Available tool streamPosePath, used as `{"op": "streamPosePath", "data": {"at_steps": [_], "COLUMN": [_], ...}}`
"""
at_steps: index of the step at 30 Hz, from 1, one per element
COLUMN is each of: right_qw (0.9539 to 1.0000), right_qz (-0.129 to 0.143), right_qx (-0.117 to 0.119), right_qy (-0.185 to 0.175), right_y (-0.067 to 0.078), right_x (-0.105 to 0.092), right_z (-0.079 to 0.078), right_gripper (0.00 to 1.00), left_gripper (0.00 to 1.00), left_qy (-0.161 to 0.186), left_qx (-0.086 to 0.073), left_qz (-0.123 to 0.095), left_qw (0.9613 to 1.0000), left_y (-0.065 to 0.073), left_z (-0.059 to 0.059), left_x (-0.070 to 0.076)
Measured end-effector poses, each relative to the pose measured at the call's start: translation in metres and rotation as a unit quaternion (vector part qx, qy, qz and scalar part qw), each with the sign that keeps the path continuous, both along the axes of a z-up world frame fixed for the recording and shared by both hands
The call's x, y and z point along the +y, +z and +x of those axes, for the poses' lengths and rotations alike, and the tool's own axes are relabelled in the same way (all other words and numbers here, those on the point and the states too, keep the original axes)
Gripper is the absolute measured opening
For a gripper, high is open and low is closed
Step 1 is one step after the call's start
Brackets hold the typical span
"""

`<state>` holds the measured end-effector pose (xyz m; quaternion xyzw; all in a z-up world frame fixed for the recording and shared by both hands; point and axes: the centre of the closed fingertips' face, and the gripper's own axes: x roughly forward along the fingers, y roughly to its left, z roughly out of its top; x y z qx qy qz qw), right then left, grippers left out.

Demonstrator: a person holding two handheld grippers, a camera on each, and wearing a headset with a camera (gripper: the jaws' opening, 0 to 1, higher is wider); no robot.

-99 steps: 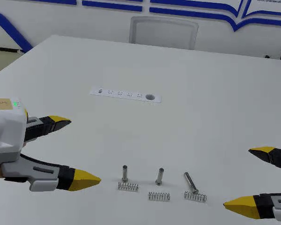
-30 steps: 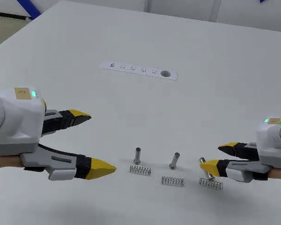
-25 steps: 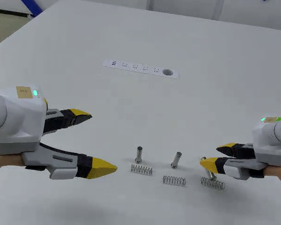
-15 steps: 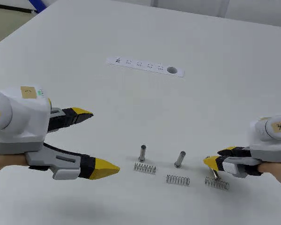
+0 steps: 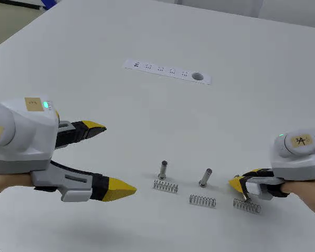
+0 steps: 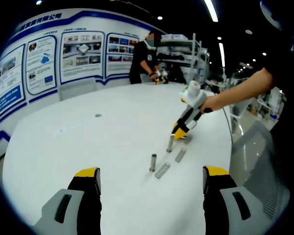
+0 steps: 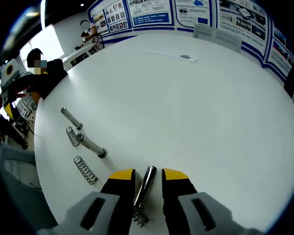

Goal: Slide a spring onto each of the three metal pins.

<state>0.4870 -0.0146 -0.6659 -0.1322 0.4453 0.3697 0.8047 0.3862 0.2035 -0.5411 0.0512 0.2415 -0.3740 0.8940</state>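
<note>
Your left gripper [image 5: 117, 156] hangs spread wide above the table [image 5: 199, 121], left of the row; the left pin [image 5: 163, 169] and middle pin [image 5: 205, 177] stand free, the left spring [image 5: 165, 186] and middle spring [image 5: 202, 200] lying just before them; your right gripper [image 7: 148, 175] closely flanks the tilted right pin [image 7: 143, 193]; clamped or not, I cannot tell.

Three pins [image 5: 205, 177] in row on table [image 5: 147, 121]; spring [image 5: 202, 200] before each.

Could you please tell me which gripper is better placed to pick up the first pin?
Right. The right gripper has the rightmost pin between its jaws, with a spring lying beside it. The left gripper hangs open, well off to the side.
</note>
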Motion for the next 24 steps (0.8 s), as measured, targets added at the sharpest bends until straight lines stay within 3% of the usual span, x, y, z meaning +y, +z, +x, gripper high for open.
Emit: {"op": "streamPosePath", "data": {"at_steps": [6, 11, 20, 24], "right_qw": [0.9995, 0.9983, 0.9982, 0.9983], "right_qz": [-0.024, -0.045, -0.055, -0.047], "right_qx": [-0.017, -0.033, -0.018, -0.010], "right_qy": [0.010, 0.017, -0.018, -0.035], "right_y": [-0.0008, -0.0013, -0.0028, -0.0035], "right_x": [-0.0020, -0.0022, -0.0019, -0.0032], "right_z": [0.0028, 0.0049, 0.0062, 0.0073], "right_gripper": [0.17, 0.15, 0.11, 0.09], "left_gripper": [0.88, 0.88, 0.88, 0.88], "left_qy": [-0.001, 0.002, 0.000, 0.001], "left_qx": [0.004, 0.004, 0.005, 0.004], "left_qz": [0.010, 0.000, -0.001, -0.002], "left_qw": [0.9999, 1.0000, 1.0000, 1.0000], "left_y": [-0.0052, -0.0044, -0.0051, -0.0045], "left_z": [-0.0018, -0.0016, -0.0028, -0.0030], "left_x": [0.0000, -0.0022, -0.0047, -0.0037]}}
